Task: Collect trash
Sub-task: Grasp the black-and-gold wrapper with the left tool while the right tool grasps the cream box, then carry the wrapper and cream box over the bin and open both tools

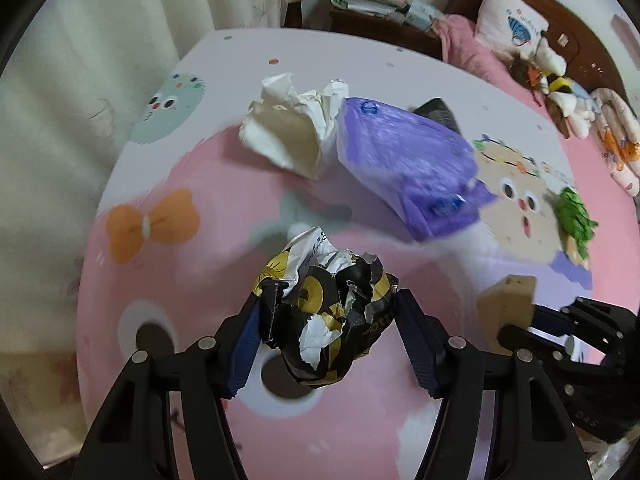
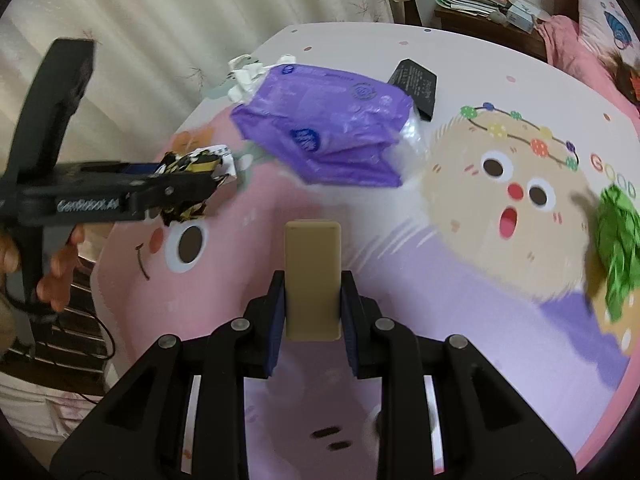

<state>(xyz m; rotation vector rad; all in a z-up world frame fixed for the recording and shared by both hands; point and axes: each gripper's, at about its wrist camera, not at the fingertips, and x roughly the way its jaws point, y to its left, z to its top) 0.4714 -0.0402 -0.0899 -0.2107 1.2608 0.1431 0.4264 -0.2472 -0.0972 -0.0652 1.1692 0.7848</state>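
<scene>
A crumpled black-and-yellow wrapper [image 1: 320, 304] hangs above the table, with my left gripper [image 1: 332, 296] shut on it. The right wrist view shows that left gripper [image 2: 188, 188] at the left with the wrapper [image 2: 196, 164] in it. My right gripper [image 2: 313, 284] is shut on a tan rectangular block [image 2: 313, 272], held upright over the cloth. In the left wrist view the right gripper [image 1: 520, 322] and the block [image 1: 506, 304] are at the right. On the table lie a crumpled white paper [image 1: 288, 132], a purple plastic bag [image 1: 408, 164] and a green crumpled scrap [image 2: 618, 248].
The table [image 2: 440, 280] wears a pink cartoon-print cloth. A flat black packet [image 2: 416, 84] lies behind the purple bag. Curtains [image 2: 140, 40] hang to the left. A nightstand with stacked papers [image 1: 372, 0] and a bed with a pink blanket and soft toys [image 1: 560, 80] stand behind. A hand [image 2: 56, 272] grips the left tool.
</scene>
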